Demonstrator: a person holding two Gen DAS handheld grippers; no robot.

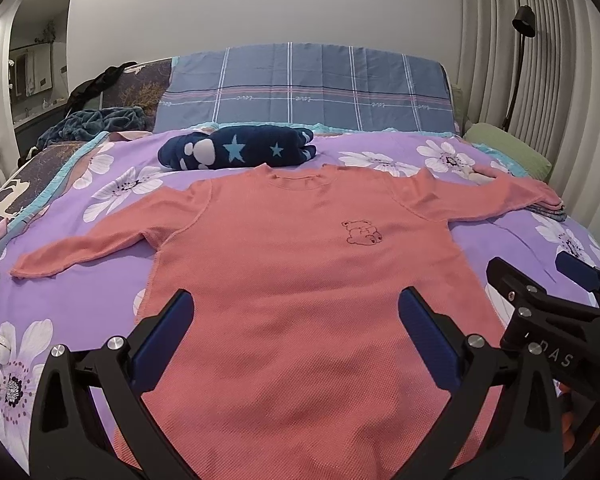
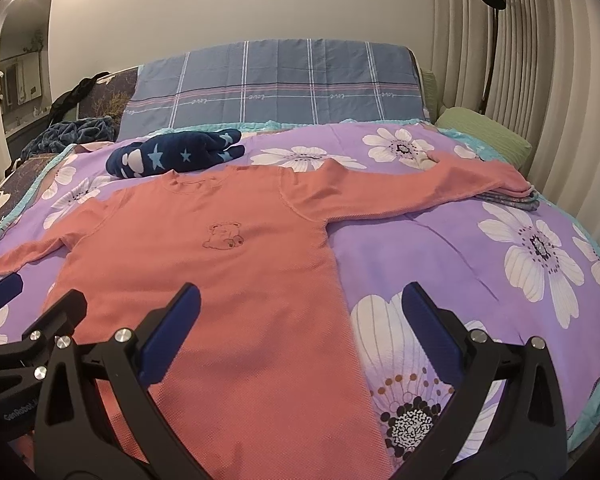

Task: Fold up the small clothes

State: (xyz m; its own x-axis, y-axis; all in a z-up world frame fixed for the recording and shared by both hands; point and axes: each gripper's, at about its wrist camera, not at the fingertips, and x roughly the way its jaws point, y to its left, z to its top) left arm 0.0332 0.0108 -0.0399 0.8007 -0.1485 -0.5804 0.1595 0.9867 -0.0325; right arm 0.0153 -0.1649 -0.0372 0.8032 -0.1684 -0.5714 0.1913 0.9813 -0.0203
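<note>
A salmon-pink long-sleeved shirt (image 1: 284,264) (image 2: 204,264) with a small bear print lies flat and face up on the purple flowered bedspread (image 1: 80,208) (image 2: 480,280), both sleeves spread out. My left gripper (image 1: 296,312) hovers open over the shirt's lower middle, nothing between its blue pads. My right gripper (image 2: 300,308) is open above the shirt's right hem edge and holds nothing. The right gripper (image 1: 540,280) also shows at the right edge of the left wrist view, and the left gripper (image 2: 24,304) shows at the left edge of the right wrist view.
A folded navy garment with stars (image 1: 236,148) (image 2: 172,154) lies just beyond the collar. A folded grey-blue cloth (image 2: 508,198) sits under the right cuff. Behind are a blue plaid pillow (image 1: 300,88), a green pillow (image 2: 484,132), a floor lamp (image 2: 492,36) and curtains.
</note>
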